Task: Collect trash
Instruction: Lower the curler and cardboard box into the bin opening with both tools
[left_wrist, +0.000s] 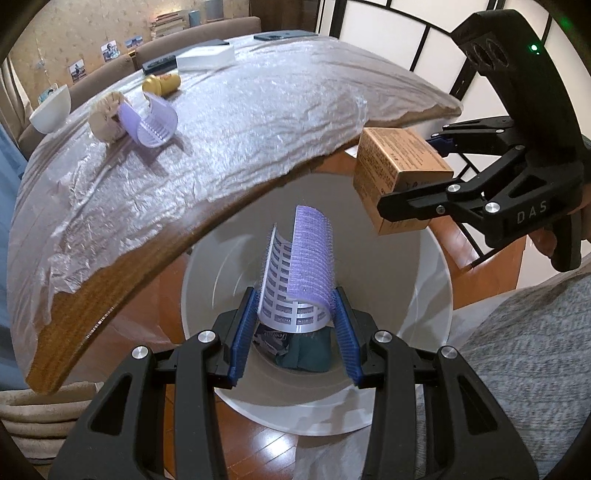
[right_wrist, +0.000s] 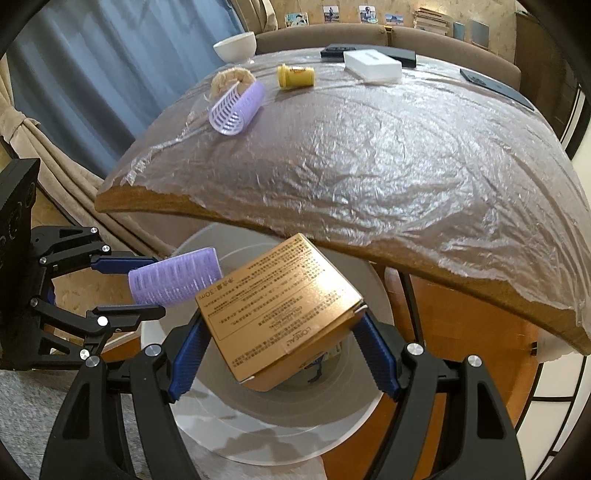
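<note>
My left gripper is shut on a purple hair roller and holds it over the open white trash bin beside the table. My right gripper is shut on a gold cardboard box and holds it over the same bin. The box also shows in the left wrist view, and the held roller in the right wrist view. Some trash lies at the bin's bottom. A second purple roller lies on the table, also in the right wrist view.
The wooden table is covered with clear plastic film. On it are a beige puff, a yellow bottle, a white bowl, a white box and dark flat items. A grey rug lies below.
</note>
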